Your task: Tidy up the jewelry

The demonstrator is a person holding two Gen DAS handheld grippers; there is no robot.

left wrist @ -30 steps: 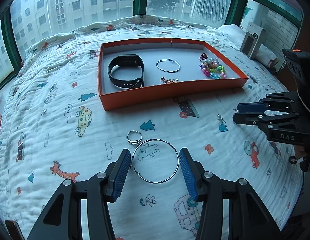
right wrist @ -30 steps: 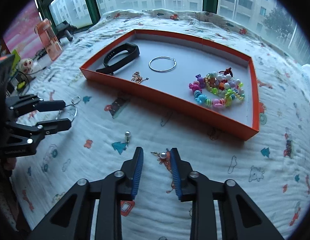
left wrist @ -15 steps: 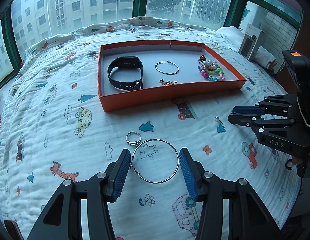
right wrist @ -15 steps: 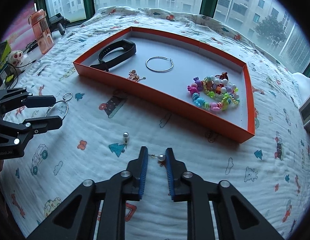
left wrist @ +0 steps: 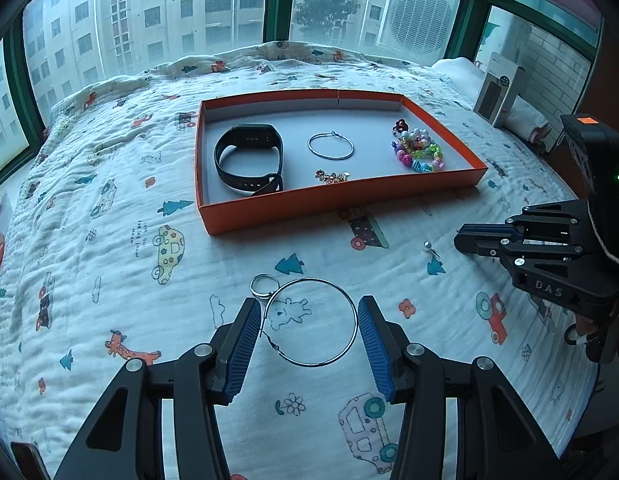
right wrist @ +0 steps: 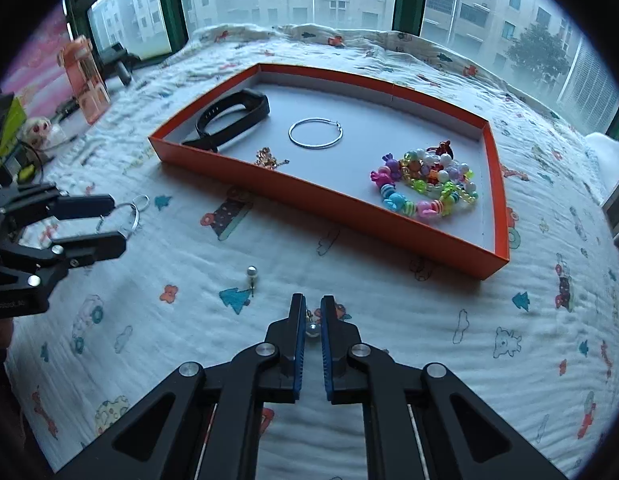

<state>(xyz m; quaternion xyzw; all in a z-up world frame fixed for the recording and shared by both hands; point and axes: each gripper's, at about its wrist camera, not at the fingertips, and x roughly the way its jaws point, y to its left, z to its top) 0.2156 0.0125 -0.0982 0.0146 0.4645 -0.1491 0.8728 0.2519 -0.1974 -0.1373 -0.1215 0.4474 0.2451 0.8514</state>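
Observation:
My left gripper [left wrist: 309,322] is open, its blue pads on either side of a large silver hoop earring [left wrist: 355,322] that lies on the printed bedspread. A small silver ring [left wrist: 264,285] touches the hoop's far left. My right gripper [right wrist: 312,322] is shut on a pearl stud earring [right wrist: 312,330], low over the bedspread. A second pearl stud [right wrist: 251,273] lies just ahead to the left; it also shows in the left wrist view [left wrist: 428,246]. The orange tray [left wrist: 329,200] holds a black wristband [left wrist: 247,158], a matching hoop [left wrist: 330,146], a small gold piece [left wrist: 331,176] and colourful bead bracelets [left wrist: 417,152].
The bed runs up to green-framed windows at the back. A small box [left wrist: 497,92] stands at the far right beyond the tray. An orange bottle [right wrist: 83,80] and clutter sit off the bed's left edge in the right wrist view.
My right gripper has closed from wide apart onto the pearl stud. The left gripper has stayed open around the hoop.

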